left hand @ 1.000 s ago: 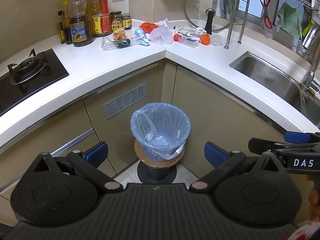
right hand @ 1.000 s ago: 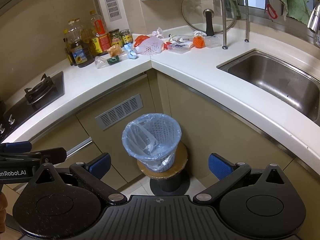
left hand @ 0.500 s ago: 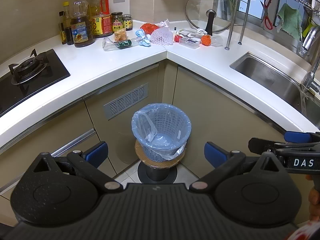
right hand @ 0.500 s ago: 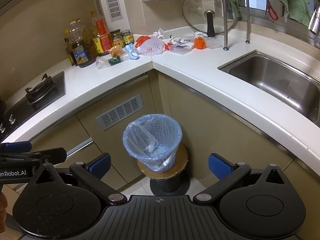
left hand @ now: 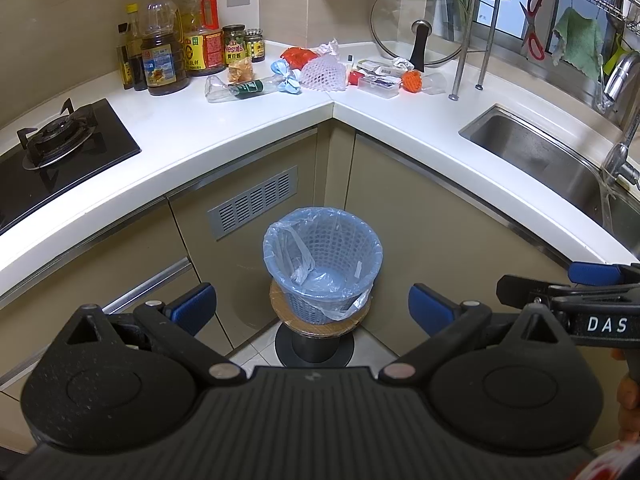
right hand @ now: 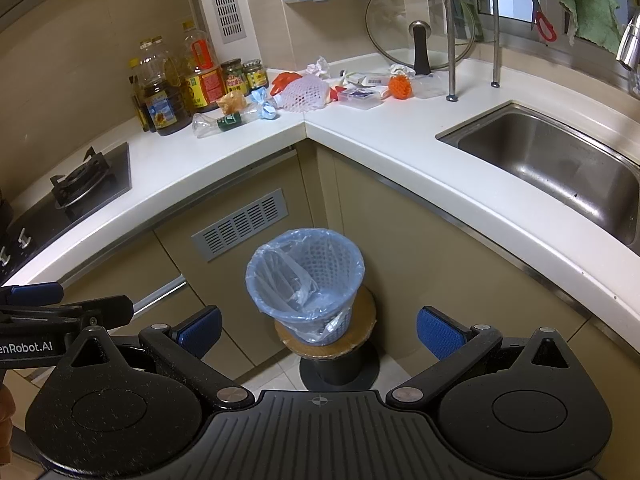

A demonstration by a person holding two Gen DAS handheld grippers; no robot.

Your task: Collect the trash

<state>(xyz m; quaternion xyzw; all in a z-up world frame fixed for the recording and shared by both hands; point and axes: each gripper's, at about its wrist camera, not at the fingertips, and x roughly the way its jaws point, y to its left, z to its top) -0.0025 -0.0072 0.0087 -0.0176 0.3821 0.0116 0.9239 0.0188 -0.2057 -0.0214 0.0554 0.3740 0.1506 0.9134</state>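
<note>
Fingers of left gripper (left hand: 312, 306) and right gripper (right hand: 318, 330) are spread, empty. Trash pile (left hand: 320, 74) lies in the counter corner, well apart; lined bin (left hand: 322, 256) stands below. Risk: light wrappers may slip from the pads, or snagged netting may drag neighbouring items.

Even indoor light, sharp focus, strong fisheye bending at edges

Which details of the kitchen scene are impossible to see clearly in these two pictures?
- Floor of the trash basket: both views, the crumpled liner covers part of it.
- Labels on the oil bottles: both views, print too small.
- Faucet: left wrist view, cut by the right edge.
- Stool base: right wrist view, right gripper body hides its front.
- Left gripper: open, empty.
</note>
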